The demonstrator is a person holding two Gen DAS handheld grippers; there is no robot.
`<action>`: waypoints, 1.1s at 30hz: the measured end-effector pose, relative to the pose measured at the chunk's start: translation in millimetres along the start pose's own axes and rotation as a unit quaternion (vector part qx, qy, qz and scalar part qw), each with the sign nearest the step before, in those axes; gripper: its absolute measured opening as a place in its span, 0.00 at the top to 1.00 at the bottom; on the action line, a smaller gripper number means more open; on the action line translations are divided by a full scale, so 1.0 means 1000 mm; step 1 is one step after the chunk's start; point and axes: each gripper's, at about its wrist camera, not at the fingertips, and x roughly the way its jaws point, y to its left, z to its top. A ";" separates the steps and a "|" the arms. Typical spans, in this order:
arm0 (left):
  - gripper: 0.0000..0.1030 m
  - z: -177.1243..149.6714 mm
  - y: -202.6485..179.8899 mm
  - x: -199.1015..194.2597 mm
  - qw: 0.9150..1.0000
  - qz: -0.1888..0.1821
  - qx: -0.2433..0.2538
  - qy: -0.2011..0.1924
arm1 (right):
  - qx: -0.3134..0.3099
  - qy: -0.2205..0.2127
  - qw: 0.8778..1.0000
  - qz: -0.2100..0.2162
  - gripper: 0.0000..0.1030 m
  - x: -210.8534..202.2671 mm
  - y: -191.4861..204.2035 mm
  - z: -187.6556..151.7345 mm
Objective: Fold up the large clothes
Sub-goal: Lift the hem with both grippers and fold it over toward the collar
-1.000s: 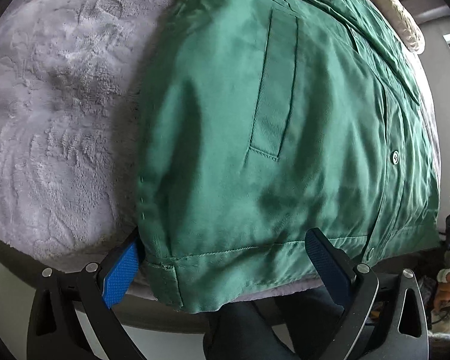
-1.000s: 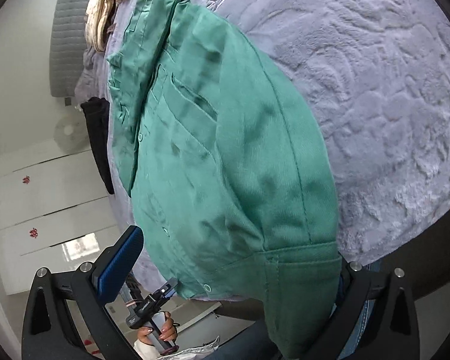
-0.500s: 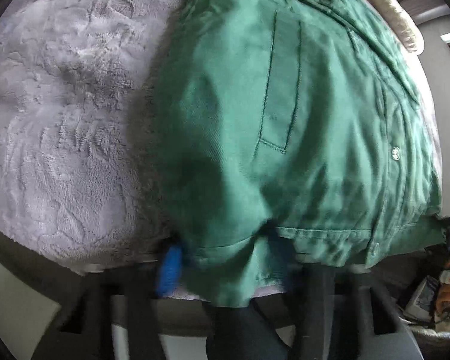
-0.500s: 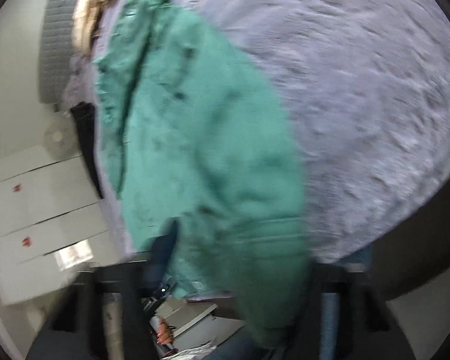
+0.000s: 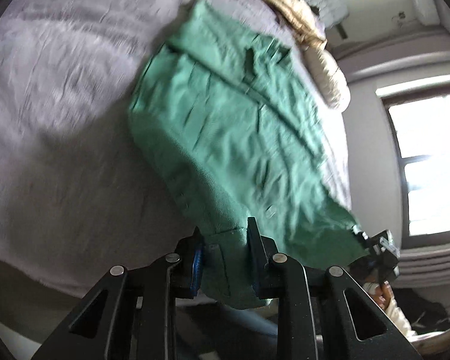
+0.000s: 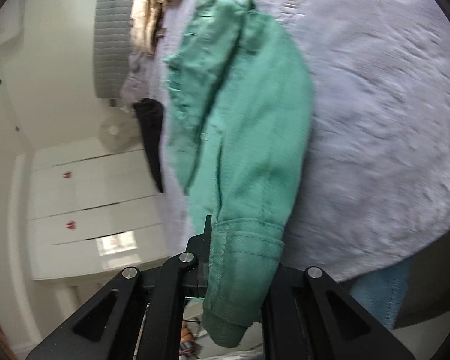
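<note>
Left wrist view: green twill jacket [image 5: 234, 126], creased, stitched seams, one snap visible, spread over grey plush bedspread [image 5: 54, 120] with embossed pattern. Near hem corner clamped in left gripper [image 5: 225, 258]; black fingers with blue ribbed pads [image 5: 197, 265] closed narrow on the cloth. Beige quilted garment [image 5: 312, 48] heaped at far right. Heavy motion blur throughout.

Right wrist view: same jacket [image 6: 249, 120] bunched lengthwise, banded hem fold pinched in right gripper [image 6: 240, 258], drooping below. Right finger hidden behind fabric. Black garment [image 6: 151, 138] hanging off left bed edge; white drawer unit [image 6: 84, 198] beyond. Bedspread [image 6: 390, 105] blurred.
</note>
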 end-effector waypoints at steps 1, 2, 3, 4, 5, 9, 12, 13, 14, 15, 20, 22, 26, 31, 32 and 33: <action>0.74 0.006 -0.005 -0.003 1.000 -0.006 -0.006 -0.009 | 0.000 0.001 1.000 0.009 0.91 0.002 0.005 0.004; 0.75 0.015 -0.010 -0.006 1.000 -0.014 -0.014 -0.020 | -0.001 0.003 1.000 0.021 0.91 0.009 0.016 0.010; 0.74 0.019 -0.016 -0.005 0.999 -0.019 -0.020 -0.028 | -0.003 0.004 1.000 0.028 0.91 0.011 0.022 0.015; 0.75 0.028 -0.021 -0.007 0.999 -0.024 -0.025 -0.039 | -0.008 0.005 0.999 0.036 0.91 0.014 0.032 0.023; 0.75 0.039 -0.027 -0.008 0.998 -0.023 -0.029 -0.048 | -0.012 0.006 0.999 0.040 0.91 0.015 0.038 0.028; 0.75 0.085 -0.045 -0.014 0.996 -0.018 -0.033 -0.085 | -0.028 0.013 0.997 0.067 0.91 0.028 0.075 0.065; 0.75 0.119 -0.063 -0.017 0.993 -0.002 -0.027 -0.114 | -0.034 0.019 0.995 0.087 0.91 0.042 0.099 0.098; 0.75 0.131 -0.069 -0.018 0.992 0.001 -0.027 -0.124 | -0.036 0.021 0.995 0.094 0.91 0.047 0.108 0.113; 0.75 0.143 -0.074 -0.019 0.991 0.005 -0.026 -0.134 | -0.039 0.022 0.994 0.096 0.91 0.053 0.116 0.125; 0.75 0.153 -0.078 -0.016 0.990 0.010 -0.024 -0.141 | -0.042 0.023 0.994 0.096 0.91 0.056 0.122 0.135; 0.75 0.208 -0.087 0.002 0.986 0.040 -0.021 -0.163 | -0.046 0.026 0.996 0.073 0.91 0.093 0.148 0.202; 0.75 0.231 -0.082 0.017 0.985 0.054 -0.021 -0.161 | -0.041 0.025 0.997 0.058 0.91 0.109 0.148 0.225; 0.75 0.281 -0.062 0.058 0.986 0.080 -0.032 -0.139 | -0.021 0.007 1.000 0.019 0.91 0.140 0.139 0.264; 0.74 0.327 -0.049 0.114 0.987 0.124 -0.023 -0.095 | 0.009 -0.011 0.999 -0.029 0.91 0.176 0.117 0.303; 0.74 0.333 -0.048 0.124 0.986 0.138 -0.016 -0.089 | 0.011 -0.014 0.999 -0.041 0.91 0.183 0.115 0.309; 0.74 0.339 -0.047 0.132 0.985 0.152 -0.010 -0.084 | 0.011 -0.016 0.999 -0.050 0.91 0.190 0.112 0.315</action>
